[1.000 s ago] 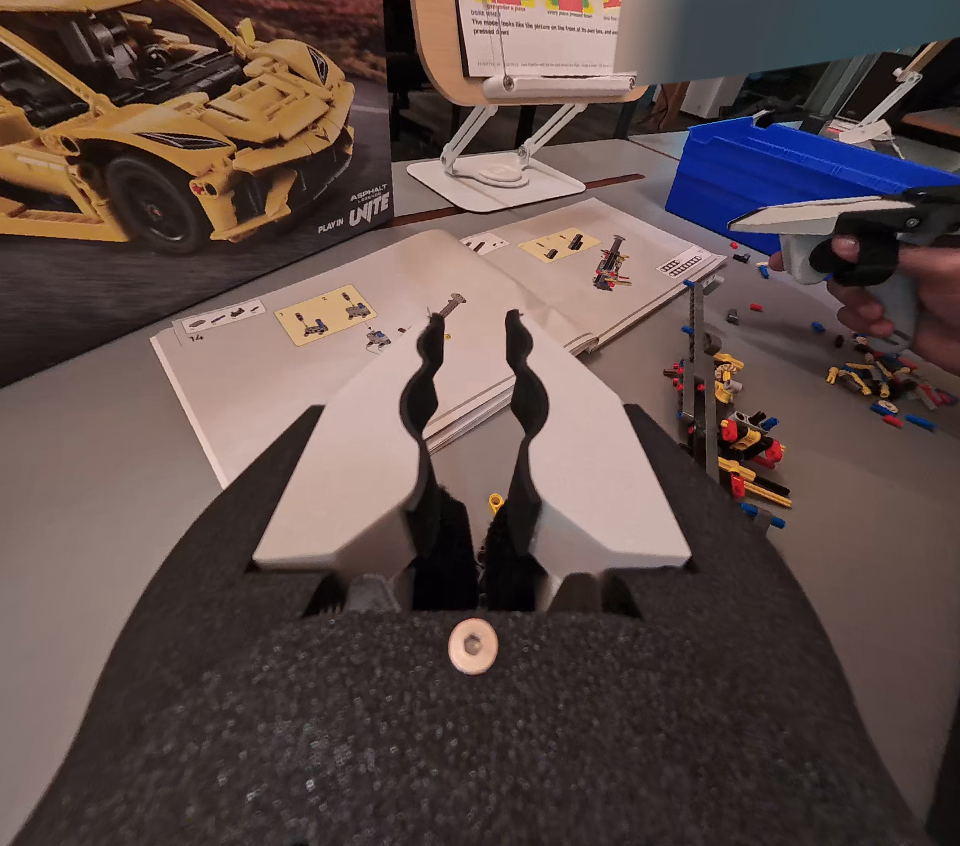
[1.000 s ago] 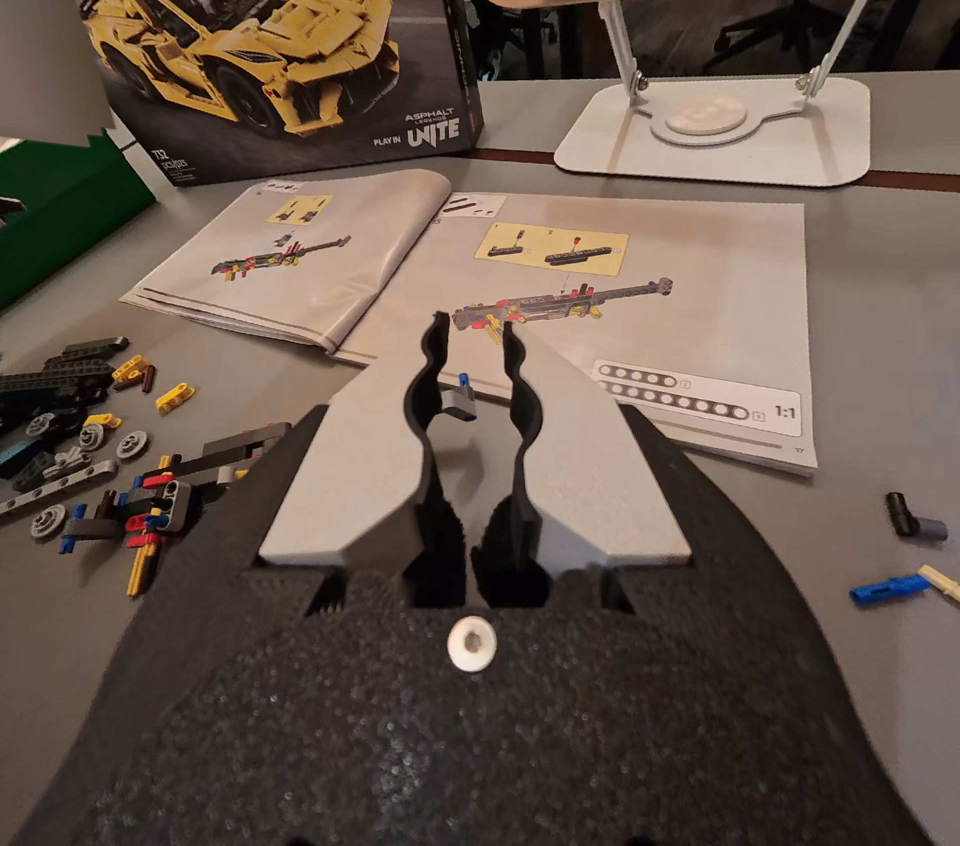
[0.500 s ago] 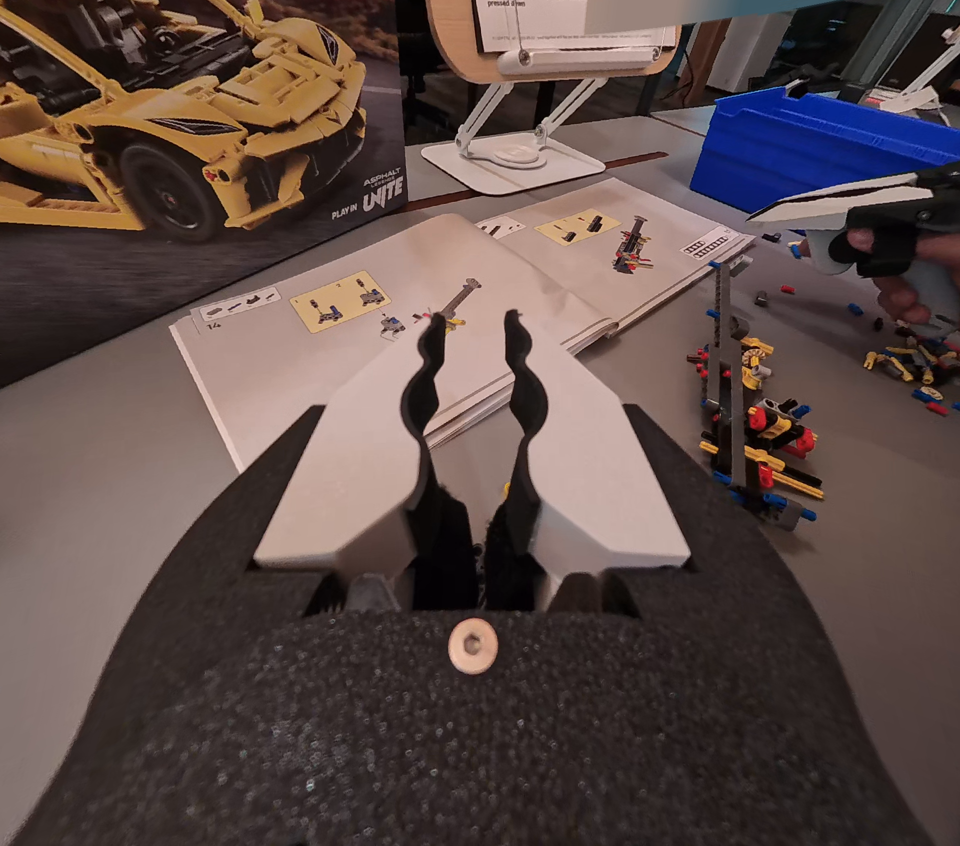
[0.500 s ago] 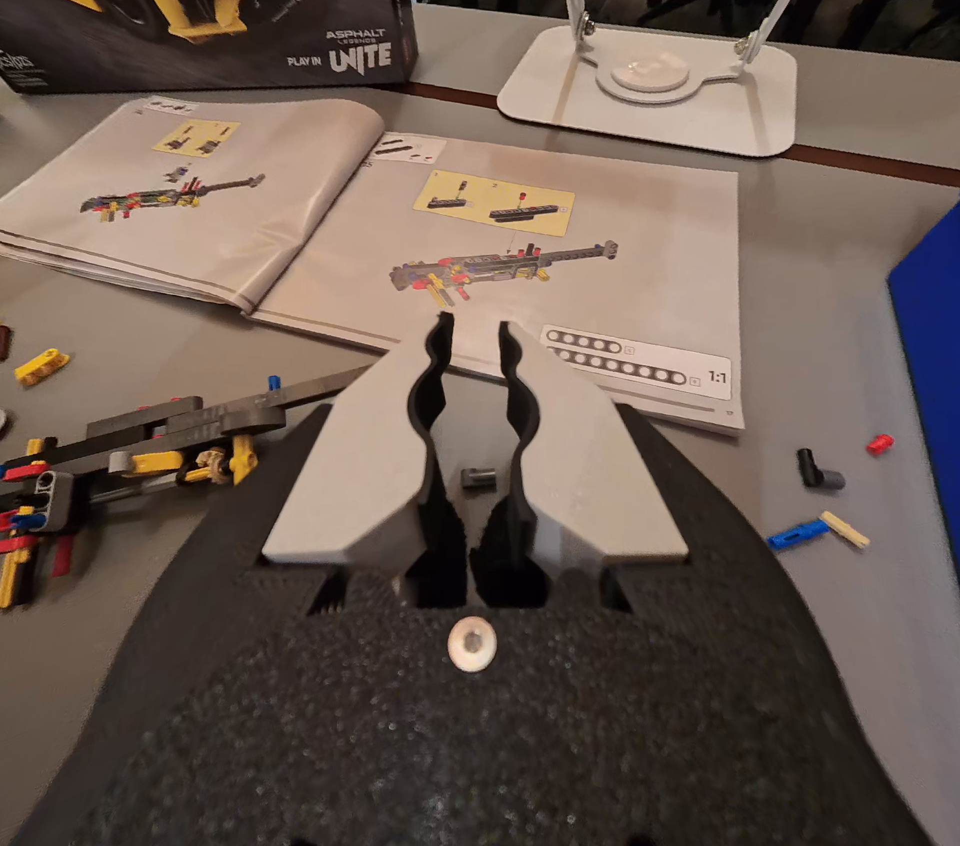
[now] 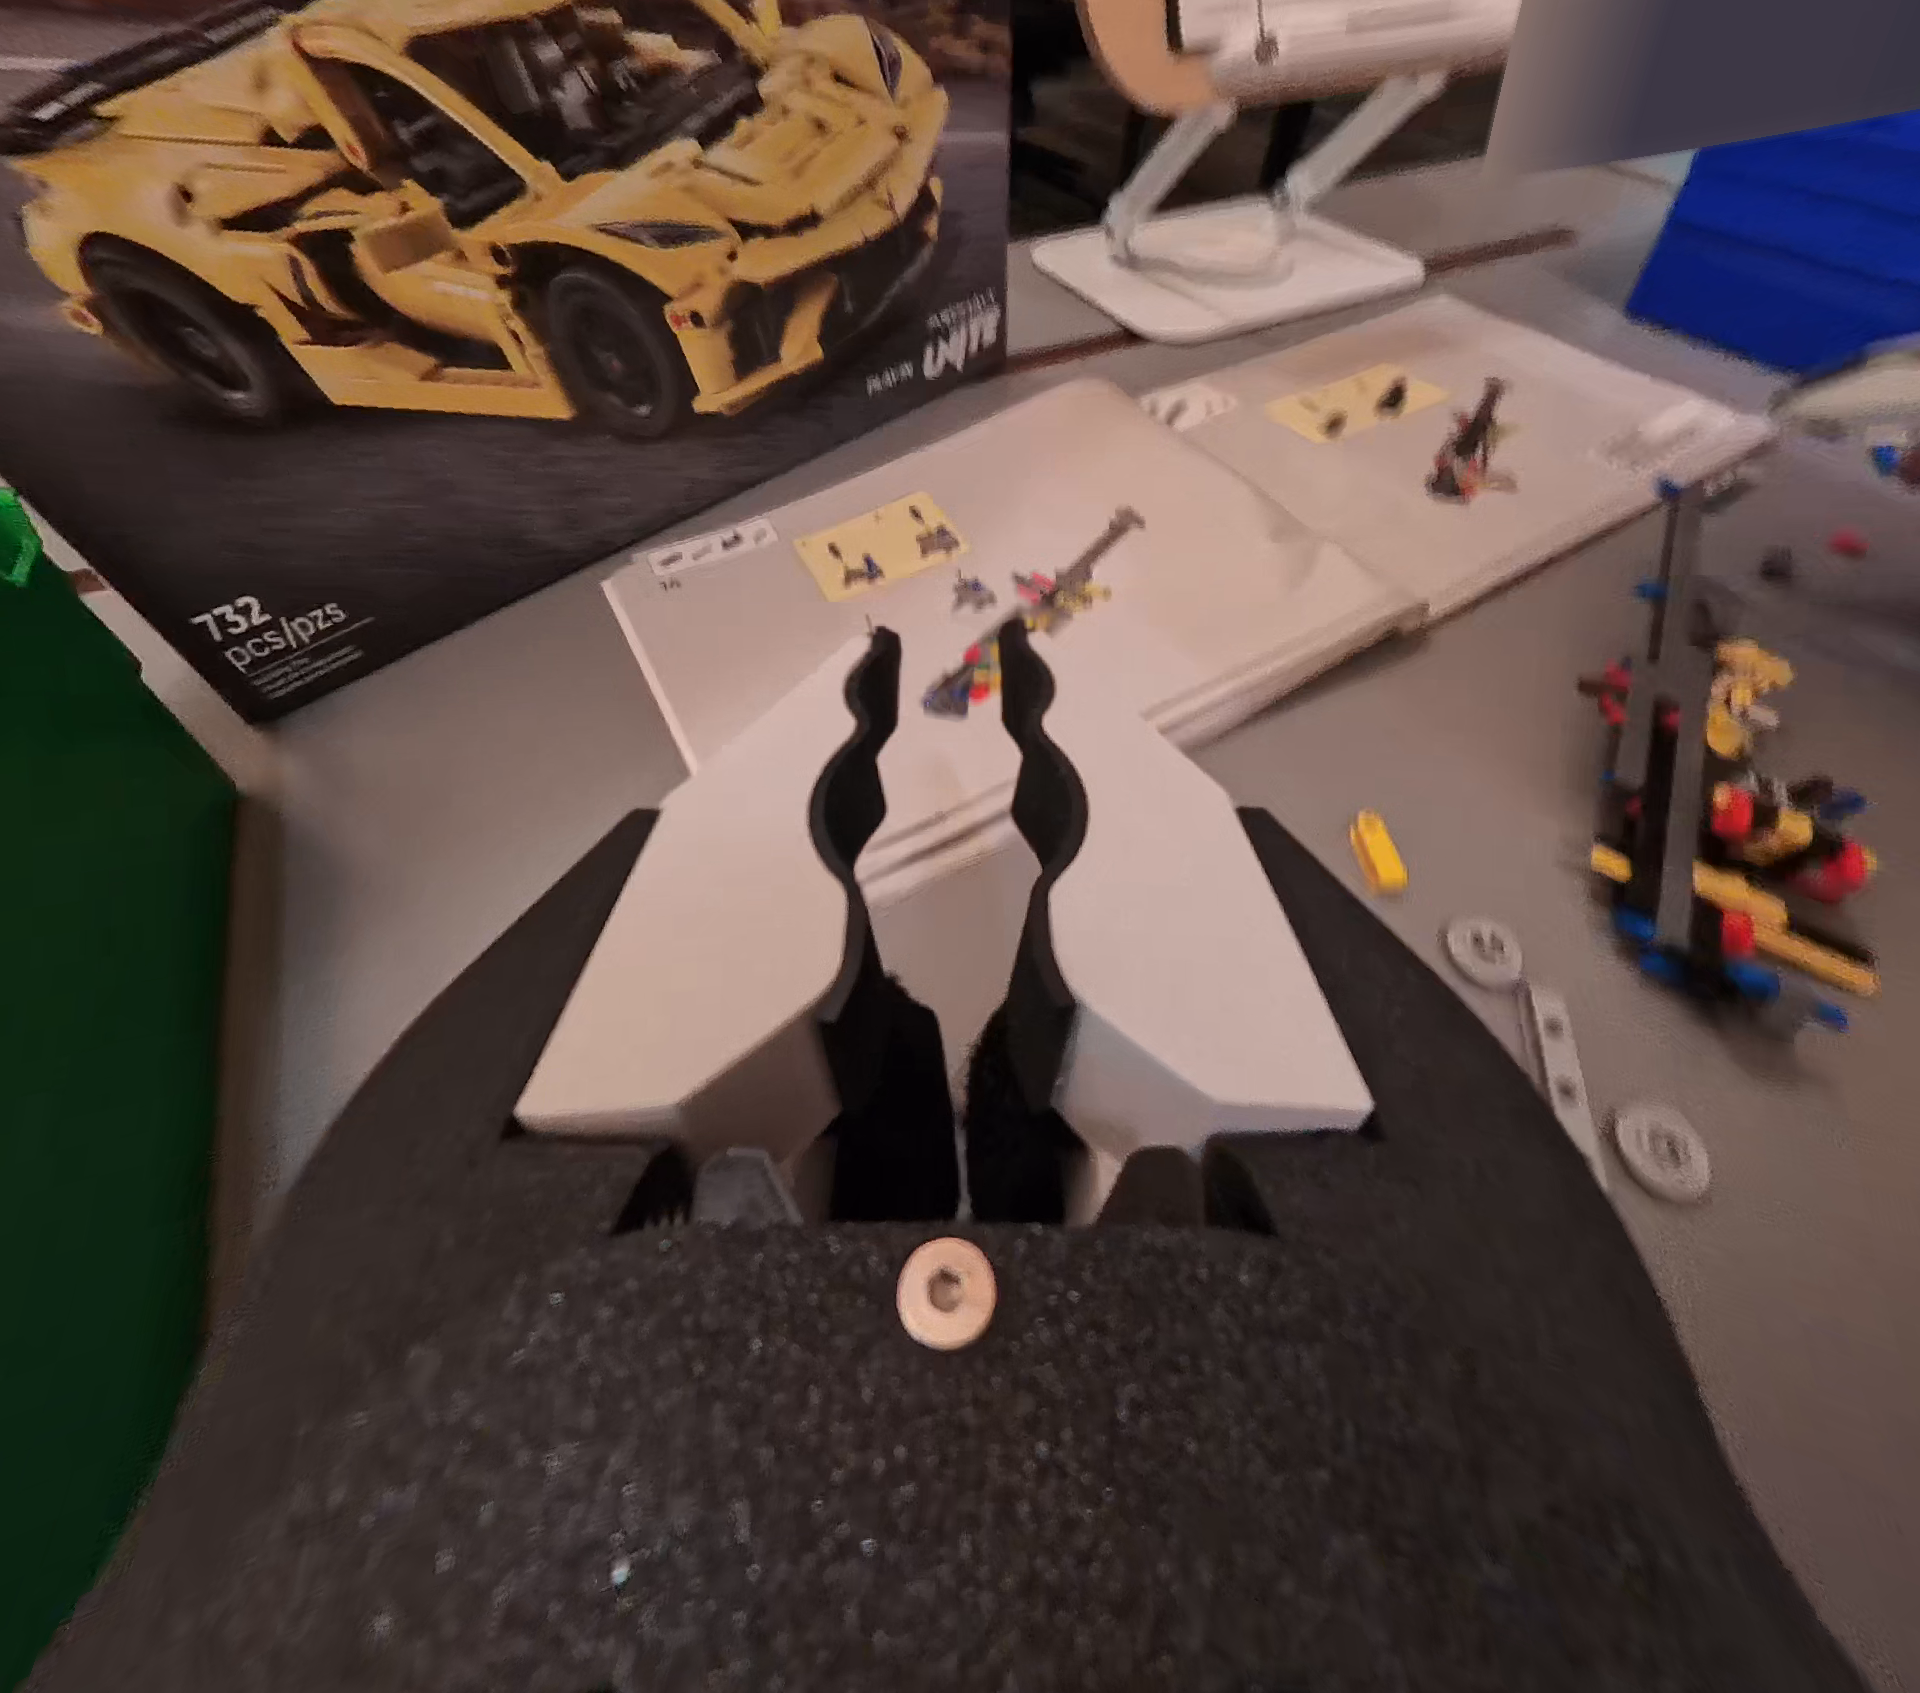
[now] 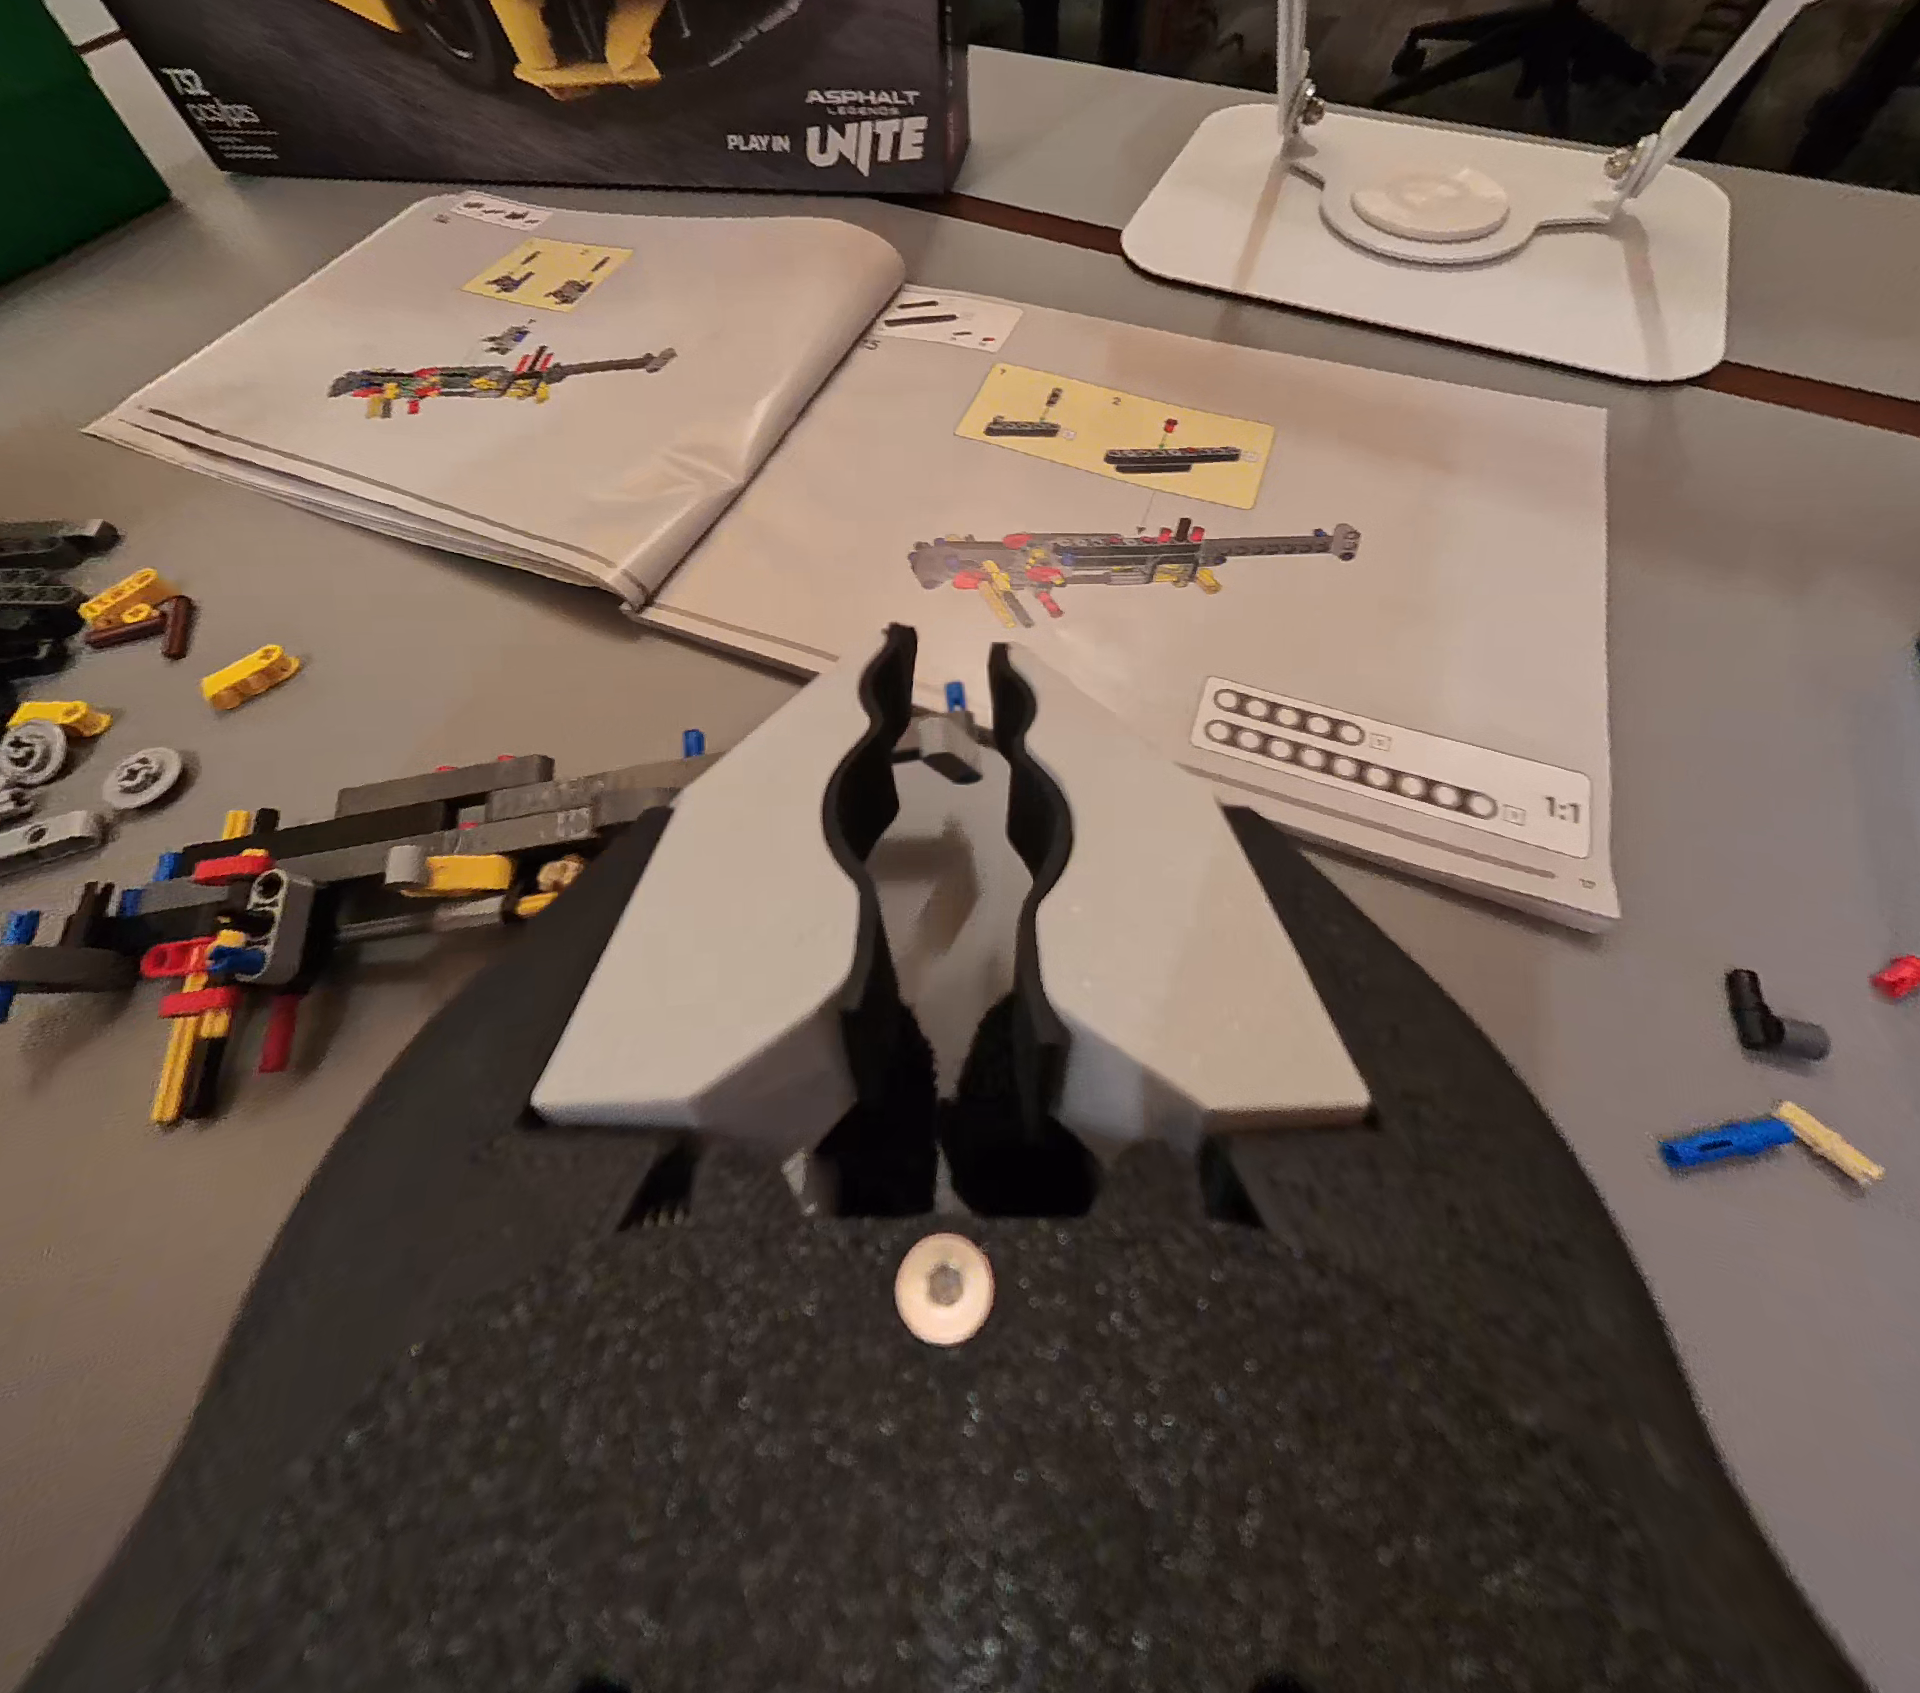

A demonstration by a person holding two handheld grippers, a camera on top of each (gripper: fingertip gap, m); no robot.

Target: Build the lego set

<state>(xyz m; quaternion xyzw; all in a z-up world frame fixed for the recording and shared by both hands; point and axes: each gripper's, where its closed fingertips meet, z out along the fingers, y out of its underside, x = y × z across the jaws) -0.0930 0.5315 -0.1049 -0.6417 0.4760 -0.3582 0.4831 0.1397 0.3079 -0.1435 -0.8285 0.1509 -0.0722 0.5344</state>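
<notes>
The part-built assembly (image 6: 343,864), of dark grey beams with yellow, red and blue pins, lies on the grey table (image 6: 520,1228) at the left of the right wrist view. Its long grey beam end (image 6: 945,744) with a blue pin shows between my right gripper's (image 6: 951,651) fingers, which stand apart around it. In the left wrist view the assembly (image 5: 1714,833) lies to the right. My left gripper (image 5: 948,641) is open and empty over the near edge of the open instruction booklet (image 5: 1195,542).
The set's box (image 5: 499,241) stands behind the booklet, beside a white stand (image 5: 1226,261). A green bin (image 5: 83,916) is at left and a blue bin (image 5: 1797,261) at right. Loose pieces include a yellow connector (image 5: 1377,854), grey discs (image 5: 1484,952), and black (image 6: 1766,1025) and blue (image 6: 1720,1142) pins. About 35 centimeters separates my left fingertips from my right. The yellow connector (image 5: 1377,854) lies some 15 centimeters from my left tips, 20 centimeters from my right tips. The right camera catches it too, in the right wrist view (image 6: 235,676).
My left gripper swung left, bringing the box and green bin into view. My right gripper went right, then came back left, so the beam end shows between its fingers again.
</notes>
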